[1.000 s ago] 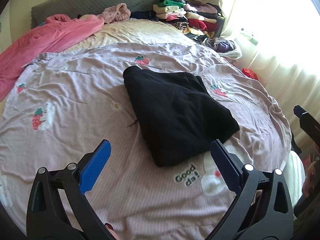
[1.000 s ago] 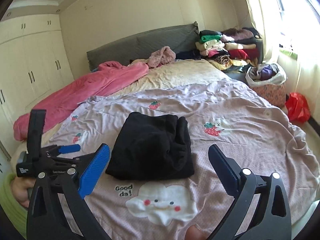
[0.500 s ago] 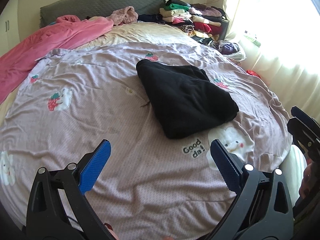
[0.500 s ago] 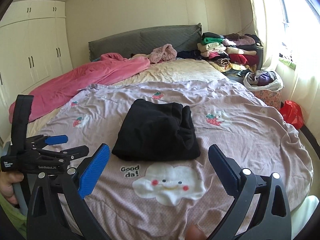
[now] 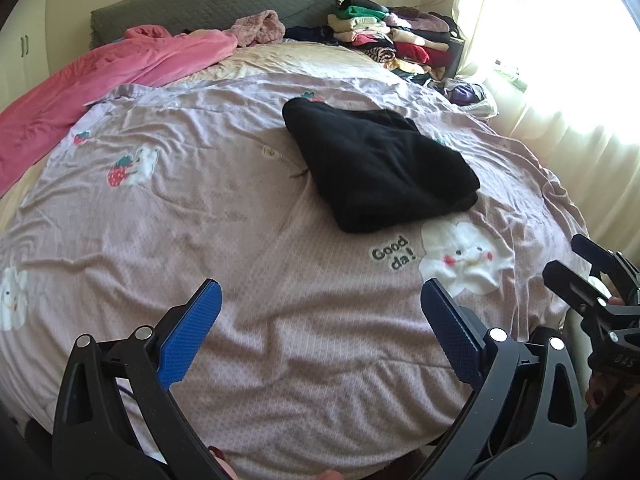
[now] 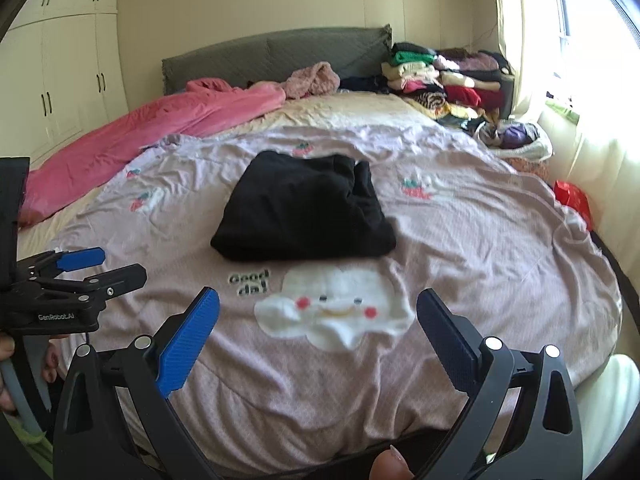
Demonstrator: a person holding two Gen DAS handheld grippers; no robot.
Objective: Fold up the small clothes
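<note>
The left tongs [image 5: 320,312] are wide open over the purple blanket [image 5: 200,220]. A folded black cloth [image 5: 380,168] lies up at one o'clock.

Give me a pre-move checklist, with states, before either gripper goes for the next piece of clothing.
1. Left gripper open and holding nothing: ok.
2. Right gripper open and holding nothing: ok.
3. Black garment folded into a compact bundle on the lilac bedspread: ok, though the right edge looks bunched.
4. Both grippers clear of the black garment, nothing snagged: ok.
5. Next garment to fold within reach: not ok; the only other clothes seen are the stacked pile at the far corner.
6. Whether that pile is already folded throughout: cannot tell.
</note>
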